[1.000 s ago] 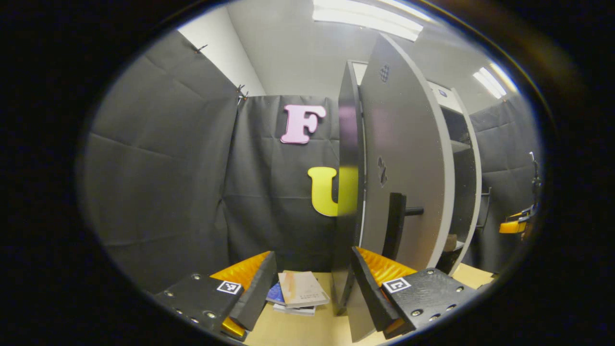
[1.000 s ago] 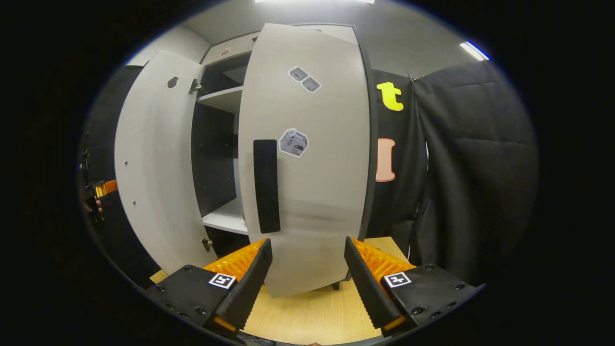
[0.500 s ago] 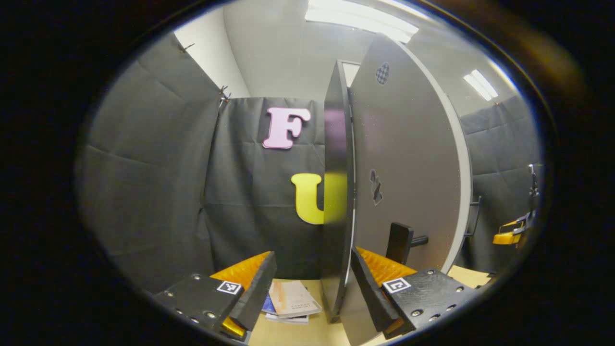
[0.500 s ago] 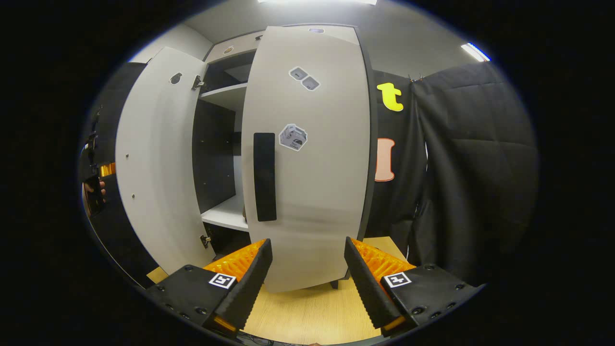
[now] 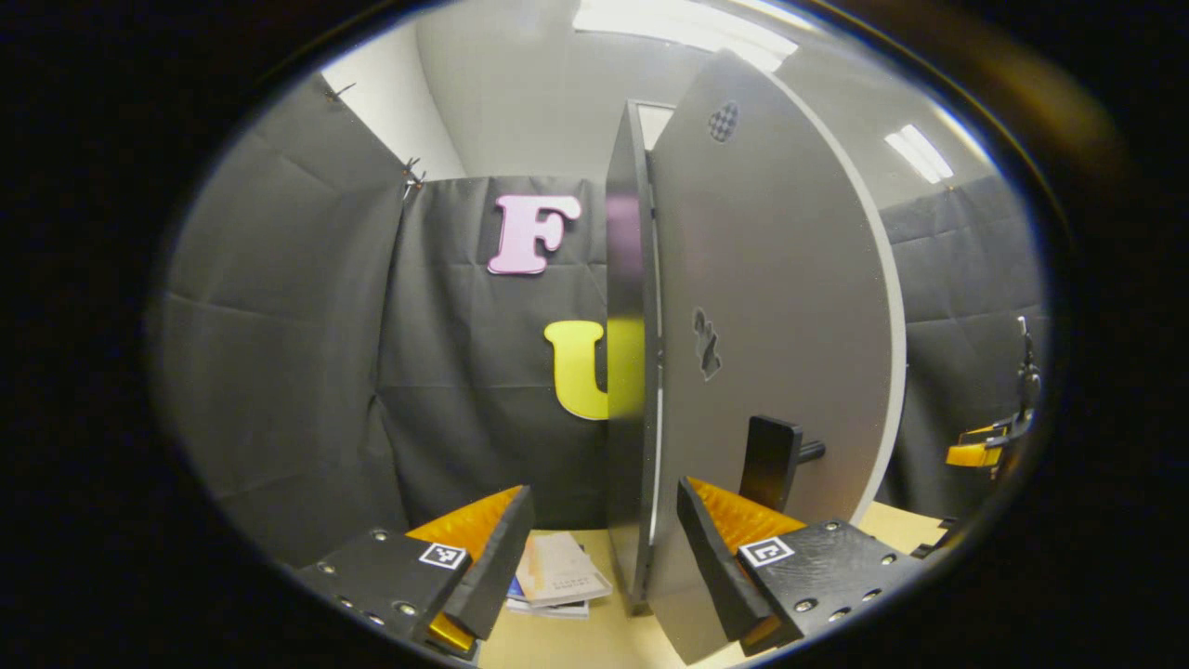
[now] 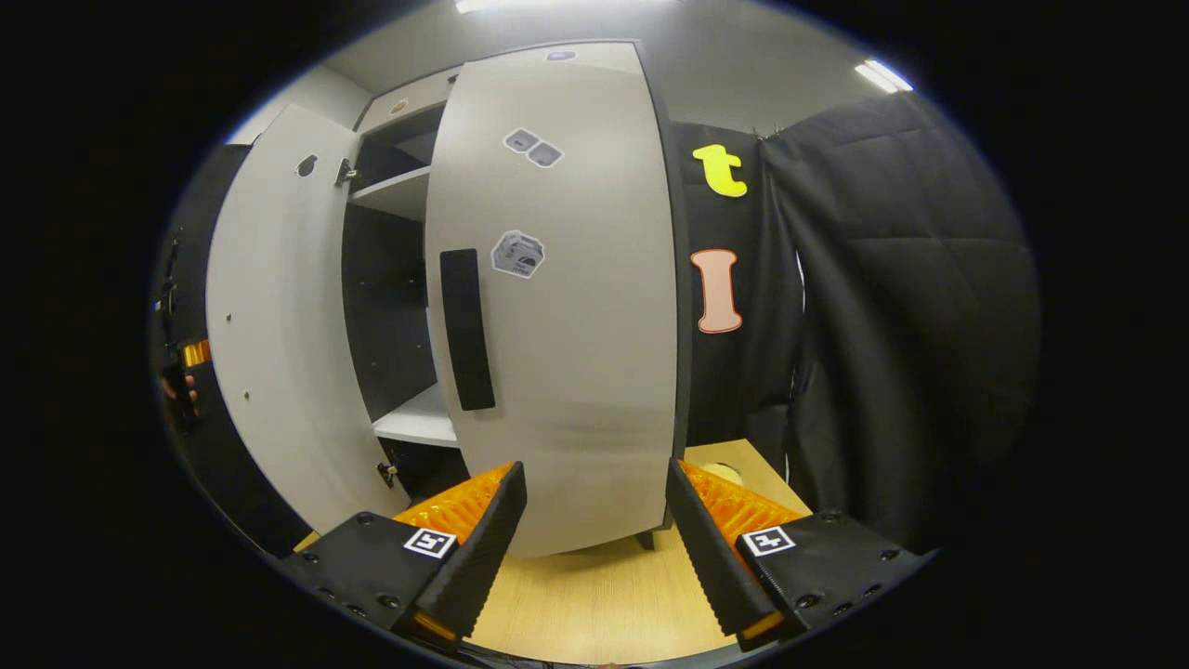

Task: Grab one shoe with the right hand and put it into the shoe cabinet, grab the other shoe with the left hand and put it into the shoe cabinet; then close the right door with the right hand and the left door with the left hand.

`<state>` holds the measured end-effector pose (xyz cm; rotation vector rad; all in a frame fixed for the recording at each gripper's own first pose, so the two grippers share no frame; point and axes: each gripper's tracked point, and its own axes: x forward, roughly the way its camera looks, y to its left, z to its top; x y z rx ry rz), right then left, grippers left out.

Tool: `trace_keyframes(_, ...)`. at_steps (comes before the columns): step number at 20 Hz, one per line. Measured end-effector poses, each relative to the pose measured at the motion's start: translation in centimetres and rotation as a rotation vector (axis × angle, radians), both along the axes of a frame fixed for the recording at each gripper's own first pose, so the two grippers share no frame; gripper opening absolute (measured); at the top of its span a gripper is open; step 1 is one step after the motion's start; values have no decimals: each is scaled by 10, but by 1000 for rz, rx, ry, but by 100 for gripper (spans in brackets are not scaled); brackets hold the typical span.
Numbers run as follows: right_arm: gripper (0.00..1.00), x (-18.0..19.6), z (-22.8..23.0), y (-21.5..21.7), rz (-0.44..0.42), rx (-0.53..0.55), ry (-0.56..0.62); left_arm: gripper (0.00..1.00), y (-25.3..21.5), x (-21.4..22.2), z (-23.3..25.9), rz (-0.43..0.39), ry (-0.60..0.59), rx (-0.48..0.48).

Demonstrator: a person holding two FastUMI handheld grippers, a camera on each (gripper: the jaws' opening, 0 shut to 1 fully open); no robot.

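in the left gripper view, the left gripper (image 5: pixel 599 548) hangs released and empty, its 2 fingers spread either side of the shoe cabinet's (image 5: pixel 630 372) near side panel, with the left door (image 5: pixel 771 307) just ahead and a stack of books (image 5: pixel 557 581) on the floor. in the right gripper view, the right gripper (image 6: pixel 594 534) is released too, facing the right door (image 6: pixel 567 307), nearly shut; the left door (image 6: pixel 274 316) stands open on pale shelves (image 6: pixel 418 423).
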<state>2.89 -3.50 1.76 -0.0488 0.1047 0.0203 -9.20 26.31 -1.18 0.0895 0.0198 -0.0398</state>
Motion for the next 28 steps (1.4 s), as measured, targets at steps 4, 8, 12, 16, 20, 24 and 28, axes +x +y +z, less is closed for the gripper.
trace_keyframes(4,96,-1,0,-9,-22,38,-6,97,-50,0,-4,-43,-6,2)
trace_keyframes(8,96,-9,3,-22,-54,38,-24,97,-82,2,-4,15,-25,-2)
trace_keyframes(12,95,-19,1,-34,-85,28,-24,97,-128,17,12,-14,-97,16)
trace_keyframes(16,95,-26,4,-43,-109,19,-40,97,-175,17,5,-102,-107,-5)
trace_keyframes(20,95,-30,3,-48,-149,26,-50,97,-200,-3,-30,-141,-37,-96)
trace_keyframes(24,100,-28,-5,-37,-166,35,-62,97,-194,-28,-52,-119,-10,-127)
trace_keyframes(28,98,-22,-6,-14,-116,8,-65,97,-177,-52,-57,-46,-19,-130)
